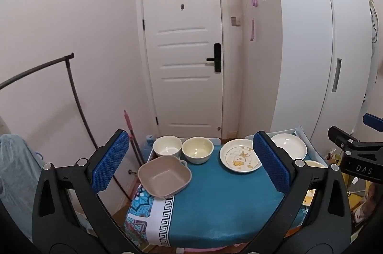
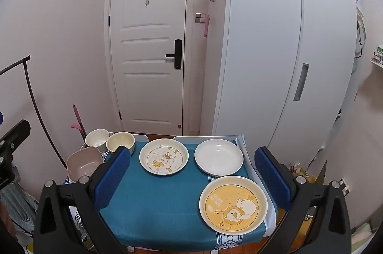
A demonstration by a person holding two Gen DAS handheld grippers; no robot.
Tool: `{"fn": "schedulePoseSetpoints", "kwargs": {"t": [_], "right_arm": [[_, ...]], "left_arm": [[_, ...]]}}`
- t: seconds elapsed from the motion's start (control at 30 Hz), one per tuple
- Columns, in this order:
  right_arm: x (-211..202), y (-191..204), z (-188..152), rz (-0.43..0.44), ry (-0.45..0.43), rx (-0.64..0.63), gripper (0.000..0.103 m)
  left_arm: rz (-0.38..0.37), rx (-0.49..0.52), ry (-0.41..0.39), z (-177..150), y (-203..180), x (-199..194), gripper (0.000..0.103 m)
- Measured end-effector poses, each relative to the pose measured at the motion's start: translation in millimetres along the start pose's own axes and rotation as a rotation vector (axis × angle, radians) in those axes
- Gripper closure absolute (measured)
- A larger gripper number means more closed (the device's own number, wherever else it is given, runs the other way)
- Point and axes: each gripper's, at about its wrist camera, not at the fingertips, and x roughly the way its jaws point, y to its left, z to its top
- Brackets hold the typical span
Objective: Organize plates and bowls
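Note:
A small table with a teal cloth (image 1: 215,201) (image 2: 153,206) holds the dishes. A white round bowl (image 1: 167,146) (image 2: 97,139) and a cream round bowl (image 1: 197,149) (image 2: 120,141) stand at the far left. A beige square bowl (image 1: 164,175) (image 2: 82,164) sits at the left edge. A cream plate with a duck drawing (image 1: 240,155) (image 2: 164,156), a plain white plate (image 1: 288,145) (image 2: 219,157) and a yellow cartoon plate (image 2: 233,202) lie to the right. My left gripper (image 1: 191,163) and my right gripper (image 2: 192,177) are open and empty, above the near side of the table.
A white door (image 1: 184,43) and a tall white cabinet (image 2: 275,43) stand behind the table. A black clothes rail (image 1: 71,86) and a pink-handled tool (image 1: 130,129) are on the left. Clutter lies on the floor at the right (image 2: 301,172).

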Motion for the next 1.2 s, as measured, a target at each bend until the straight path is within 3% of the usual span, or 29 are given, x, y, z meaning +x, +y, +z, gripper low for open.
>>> {"fn": "schedulePoseSetpoints", "kwargs": {"t": [1.2], "right_arm": [[13,6,-2,0.016,0.013,0.006,0.000]], "left_arm": [[-0.004,-0.018,0.023,3,7,14,0.000]]}}
